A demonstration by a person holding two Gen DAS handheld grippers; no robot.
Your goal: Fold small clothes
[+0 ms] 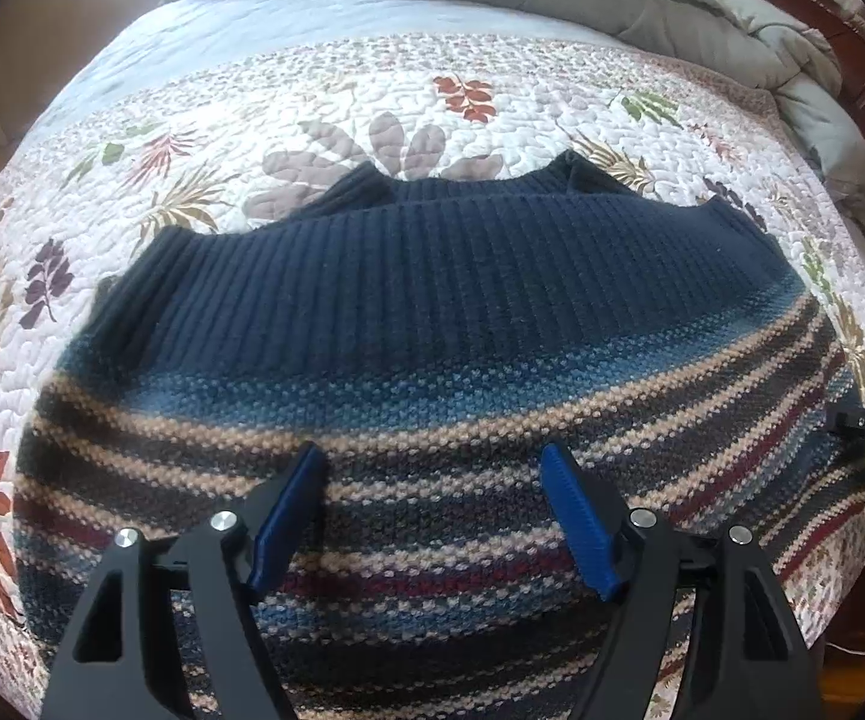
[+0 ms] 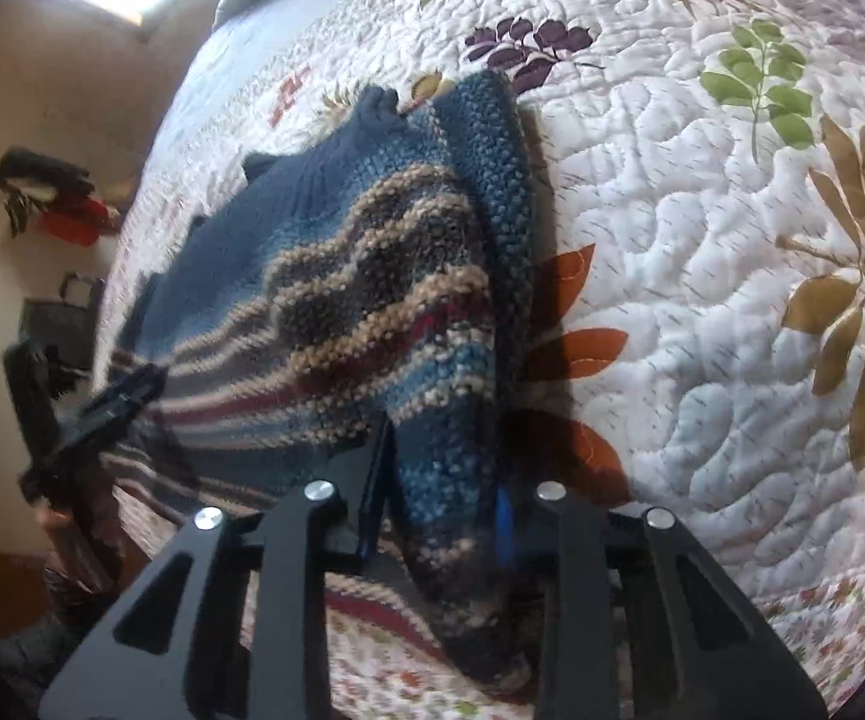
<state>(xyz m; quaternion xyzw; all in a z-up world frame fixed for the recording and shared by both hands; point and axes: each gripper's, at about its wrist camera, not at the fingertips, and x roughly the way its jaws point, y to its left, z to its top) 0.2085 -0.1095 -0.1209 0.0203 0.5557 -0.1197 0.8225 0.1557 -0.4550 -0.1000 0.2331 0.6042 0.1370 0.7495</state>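
STEP: side fold | SWEATER: striped knit sweater (image 1: 432, 360) lies on the floral quilt (image 1: 492, 114) | RIGHT: your right gripper (image 2: 441, 516) pinches the sweater's edge (lifted, bunched) | LEFT: your left gripper (image 1: 432, 480) hovers spread, empty, above its stripes | NEXT: probably carry that edge across.

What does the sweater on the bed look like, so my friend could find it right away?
Look at the big bed with the white leafy quilt. Lying in the middle of it is the knitted sweater, with the right tongs pinching its edge. It is the only clothing on the quilt: dark blue ribbing at the far end, then tan, grey and red stripes.
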